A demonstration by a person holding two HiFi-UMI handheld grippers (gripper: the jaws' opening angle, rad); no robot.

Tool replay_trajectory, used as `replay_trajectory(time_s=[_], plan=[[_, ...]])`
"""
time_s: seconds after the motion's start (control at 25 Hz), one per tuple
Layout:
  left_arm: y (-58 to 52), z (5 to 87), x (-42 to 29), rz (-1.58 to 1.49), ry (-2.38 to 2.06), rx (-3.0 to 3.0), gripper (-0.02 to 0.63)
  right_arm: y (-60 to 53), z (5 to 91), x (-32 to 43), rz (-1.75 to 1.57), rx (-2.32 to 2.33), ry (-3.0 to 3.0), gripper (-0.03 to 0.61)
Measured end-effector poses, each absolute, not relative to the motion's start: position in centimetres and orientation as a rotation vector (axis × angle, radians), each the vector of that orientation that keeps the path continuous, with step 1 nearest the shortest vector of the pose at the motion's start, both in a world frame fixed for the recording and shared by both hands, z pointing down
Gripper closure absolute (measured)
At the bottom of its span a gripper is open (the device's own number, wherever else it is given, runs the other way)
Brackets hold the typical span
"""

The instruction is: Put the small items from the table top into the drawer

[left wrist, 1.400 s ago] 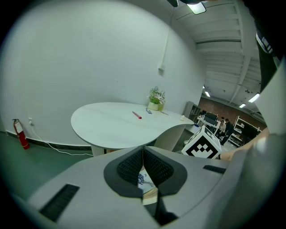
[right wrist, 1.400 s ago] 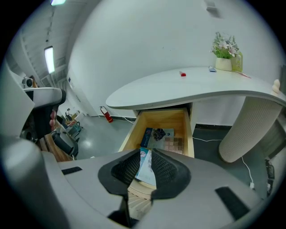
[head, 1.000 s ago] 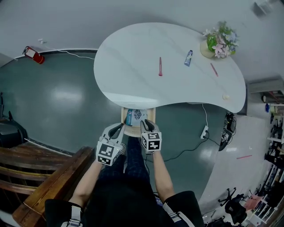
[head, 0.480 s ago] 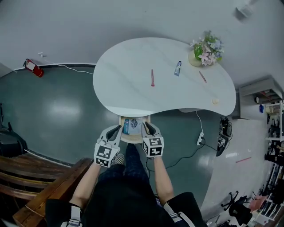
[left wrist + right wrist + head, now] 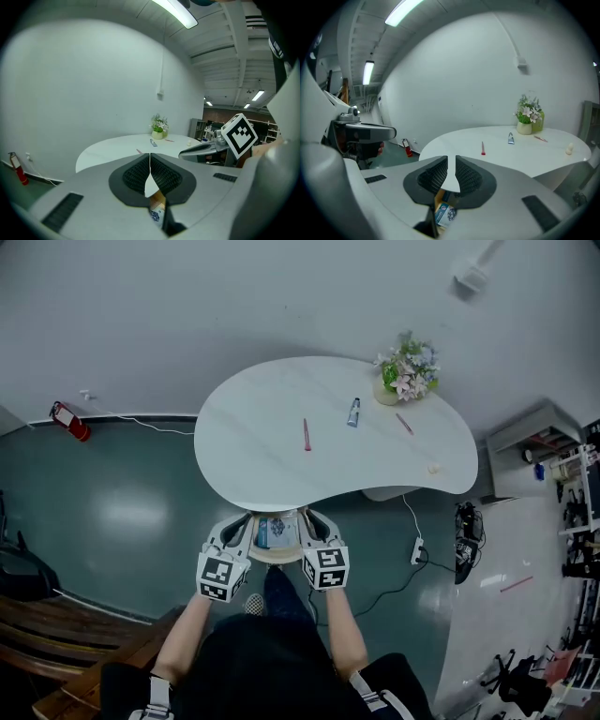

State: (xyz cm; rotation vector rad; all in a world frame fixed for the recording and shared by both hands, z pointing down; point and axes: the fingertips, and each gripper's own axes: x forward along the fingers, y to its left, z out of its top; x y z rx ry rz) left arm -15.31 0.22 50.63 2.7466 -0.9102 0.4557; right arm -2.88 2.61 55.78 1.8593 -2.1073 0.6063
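On the white table point(image 5: 253, 442) lie a red pen point(image 5: 306, 434), a blue tube point(image 5: 353, 412), a pink pen point(image 5: 403, 424) and a small cream item point(image 5: 433, 467). The wooden drawer point(image 5: 278, 559) stands open under the table's near edge, with a blue-and-white packet point(image 5: 272, 531) inside. My left gripper point(image 5: 246, 521) hangs at the drawer's left side, my right gripper point(image 5: 309, 517) at its right. The left gripper point(image 5: 150, 157) is shut and empty. The right gripper point(image 5: 452, 161) keeps a narrow gap with nothing in it. Below each pair of jaws the packet point(image 5: 444, 213) shows.
A flower pot point(image 5: 403, 371) stands at the table's far side. A red fire extinguisher point(image 5: 70, 421) lies by the wall at left. A wooden bench point(image 5: 94, 681) is at lower left. A power strip with cable point(image 5: 417, 549) lies on the floor at right, shelves beyond it.
Both grippers have risen from in front of the drawer and now sit level with it, one on each side. The head view has pulled back, so the table looks smaller.
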Motion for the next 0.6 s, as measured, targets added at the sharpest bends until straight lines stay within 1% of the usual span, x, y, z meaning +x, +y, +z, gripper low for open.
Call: replay_trajectory(time_s=[0.36,0.6], plan=[[1.3,45.5,-16.0,0.355,-0.900,2.829,0.594,4.8,48.2,-3.3,0.404,1.977,-2.150,0.526],[3.1,44.0,-16.7,0.333,-0.889,2.864,0.594,7.9,45.9,-3.4,0.342,2.060,-2.134,0.538]])
